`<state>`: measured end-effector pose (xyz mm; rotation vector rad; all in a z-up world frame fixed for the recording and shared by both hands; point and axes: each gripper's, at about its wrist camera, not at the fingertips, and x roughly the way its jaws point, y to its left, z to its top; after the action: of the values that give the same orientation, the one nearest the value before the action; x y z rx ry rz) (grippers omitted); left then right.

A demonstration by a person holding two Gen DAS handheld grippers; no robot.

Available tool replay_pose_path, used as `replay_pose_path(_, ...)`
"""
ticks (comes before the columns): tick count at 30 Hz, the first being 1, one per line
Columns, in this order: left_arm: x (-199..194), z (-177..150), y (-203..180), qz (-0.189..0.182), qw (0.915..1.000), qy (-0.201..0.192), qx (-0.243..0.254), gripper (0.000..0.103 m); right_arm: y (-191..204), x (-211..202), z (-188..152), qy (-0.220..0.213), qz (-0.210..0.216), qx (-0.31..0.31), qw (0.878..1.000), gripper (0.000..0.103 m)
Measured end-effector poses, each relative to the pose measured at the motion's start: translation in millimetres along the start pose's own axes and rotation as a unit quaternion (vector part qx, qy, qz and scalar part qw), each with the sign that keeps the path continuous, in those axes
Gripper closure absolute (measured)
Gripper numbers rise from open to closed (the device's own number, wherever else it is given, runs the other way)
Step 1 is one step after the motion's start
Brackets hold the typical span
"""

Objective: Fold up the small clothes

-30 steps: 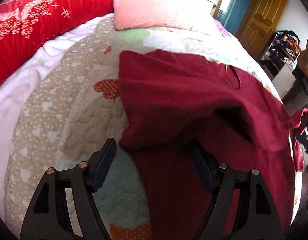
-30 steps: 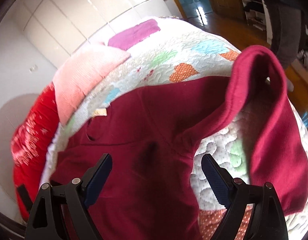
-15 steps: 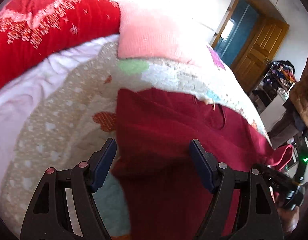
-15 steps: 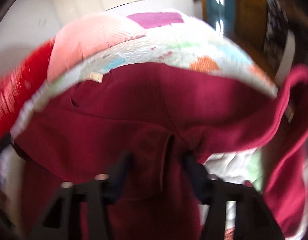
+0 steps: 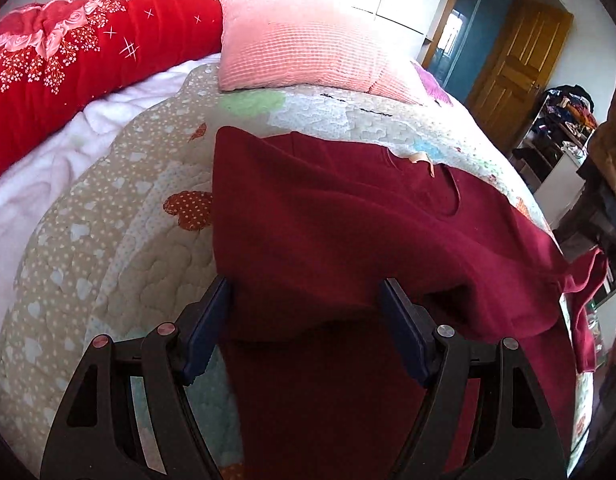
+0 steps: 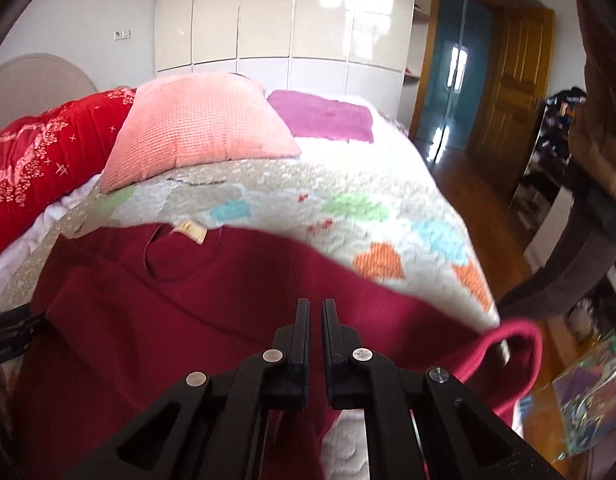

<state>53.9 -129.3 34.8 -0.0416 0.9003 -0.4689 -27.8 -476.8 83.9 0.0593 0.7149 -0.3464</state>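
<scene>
1. Dark red knit fabric: the sweater (image 5: 347,216) lies spread on the patchwork quilt (image 5: 120,248) of the bed, neckline towards the pillows, a pale label (image 6: 190,231) showing at the collar.
2. One side of the sweater is folded over its body, giving a straight edge on the left of the left wrist view; the folded layer ends in a loose lip just ahead of the left gripper (image 5: 304,322).
3. The left gripper's jaws stand wide apart over the sweater's lower part, one blue pad at the folded edge and the other over the cloth; they hold nothing.
4. The right gripper (image 6: 315,330) has its jaws drawn almost together with only a thin slit between them. Whether cloth is pinched there, I cannot tell; the sweater lies directly beneath and in front of them.
5. A sleeve (image 6: 519,356) hangs over the bed's far side, looping past the quilt's edge.
6. Beyond the sweater sit a pink pillow (image 6: 200,128), a red floral blanket (image 5: 68,64) and a purple cloth (image 6: 323,116); a wooden door (image 6: 511,92) stands behind.
</scene>
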Motion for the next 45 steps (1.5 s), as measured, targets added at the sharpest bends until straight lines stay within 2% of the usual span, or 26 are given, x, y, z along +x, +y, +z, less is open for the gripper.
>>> replay_pose_path(2, 1.0, -2.3, 0.2, 0.003, 1.0000, 0.000, 0.003, 0.027, -0.9, 2.0, 10.0, -0.015, -0.019, -0.005, 1.000, 0.099)
replay_pose_path(4, 4.0, -6.4, -1.0, 0.012, 0.9999, 0.003, 0.010, 0.027, 0.3, 9.7, 13.3, -0.025, -0.056, -0.019, 0.998, 0.099)
replay_pose_path(6, 6.0, -8.4, -4.4, 0.022, 0.9995, 0.004, 0.023, 0.027, -6.4, 30.6, 11.2, 0.000, -0.057, -0.002, 0.998, 0.099)
replay_pose_path(8, 6.1, -8.8, -7.5, 0.031, 0.9990, 0.006, 0.031, 0.027, -13.1, 64.0, 3.6, 0.045, -0.053, 0.019, 0.997, 0.099)
replay_pose_path(10, 3.3, -8.8, -7.9, 0.032, 0.9989, 0.011, 0.032, 0.027, -14.8, 85.0, -3.9, 0.086, -0.051, 0.016, 0.995, 0.099)
replay_pose_path(12, -5.0, -8.3, -3.1, 0.022, 0.9995, 0.010, 0.020, 0.027, -20.2, 91.8, -9.4, 0.129, -0.012, 0.040, 0.991, 0.099)
replay_pose_path(14, -14.6, -8.4, 5.0, 0.007, 1.0000, -0.002, -0.003, 0.027, -27.9, 73.4, -11.1, 0.110, 0.016, 0.069, 0.991, 0.097)
replay_pose_path(17, -24.1, -4.2, 14.8, -0.005, 0.9992, -0.016, -0.037, 0.027, -27.0, 39.1, -16.7, 0.083, 0.020, 0.069, 0.994, 0.096)
replay_pose_path(21, -27.4, 6.4, 11.4, -0.009, 0.9986, -0.031, -0.041, 0.027, -12.6, 19.5, -26.4, 0.082, 0.075, 0.069, 0.991, 0.096)
replay_pose_path(24, -23.1, 8.4, 8.9, -0.005, 0.9990, -0.026, -0.037, 0.027, 9.6, 14.1, -35.2, 0.089, 0.110, 0.052, 0.989, 0.096)
replay_pose_path(26, -17.6, 7.9, 9.8, 0.001, 0.9993, -0.015, -0.034, 0.027, 17.1, 19.6, -45.0, 0.104, 0.085, 0.045, 0.990, 0.096)
replay_pose_path(30, -12.7, 3.9, 12.1, 0.002, 0.9995, -0.007, -0.030, 0.027, -5.9, 23.2, -59.2, 0.100, 0.061, 0.100, 0.988, 0.092)
replay_pose_path(34, -12.3, 3.9, 16.0, -0.001, 0.9989, -0.009, -0.046, 0.027, -12.6, 34.6, -64.9, 0.122, 0.075, 0.109, 0.984, 0.091)
replay_pose_path(37, -19.2, 5.9, 17.2, -0.007, 0.9985, -0.022, -0.050, 0.027, -7.9, 40.1, -65.0, 0.122, 0.106, 0.108, 0.981, 0.091)
replay_pose_path(40, -26.8, 10.4, 18.6, 0.002, 0.9984, -0.036, -0.043, 0.027, -4.7, 41.5, -64.1, 0.113, 0.110, 0.099, 0.983, 0.091)
replay_pose_path(45, -24.4, 17.3, 23.2, -0.004, 0.9979, -0.033, -0.056, 0.027, -7.1, 52.8, -62.2, 0.120, 0.119, 0.106, 0.980, 0.090)
